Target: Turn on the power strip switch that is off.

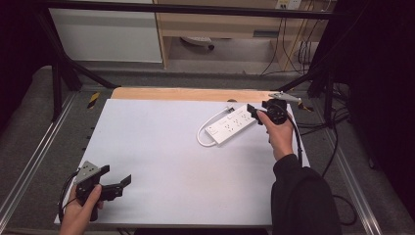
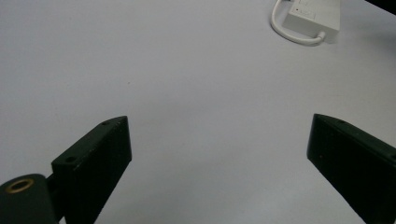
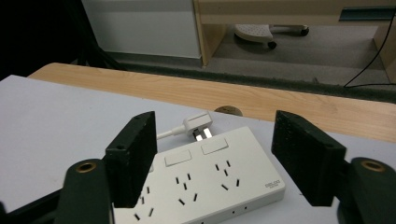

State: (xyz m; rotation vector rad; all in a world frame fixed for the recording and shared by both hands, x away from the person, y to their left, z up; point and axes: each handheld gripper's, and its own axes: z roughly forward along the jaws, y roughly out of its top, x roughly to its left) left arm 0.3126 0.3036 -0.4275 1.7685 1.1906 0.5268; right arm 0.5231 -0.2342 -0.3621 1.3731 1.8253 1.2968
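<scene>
Two handheld grippers work over a white table (image 1: pixel 161 161): the right gripper (image 1: pixel 254 113), held at the far right edge, hovers over the end of a white power strip (image 1: pixel 231 125) with its jaws apart on either side of the strip's width and not pressing on it. In the right gripper view the strip's sockets and two switches lie between the black jaws, and its white plug (image 3: pixel 198 125) rests just beyond, near the wooden strip (image 3: pixel 303 100) along the table's far edge. Near the front left corner, the left gripper (image 1: pixel 117 183) is held low over bare tabletop, well apart from the power strip, jaws wide and empty
</scene>
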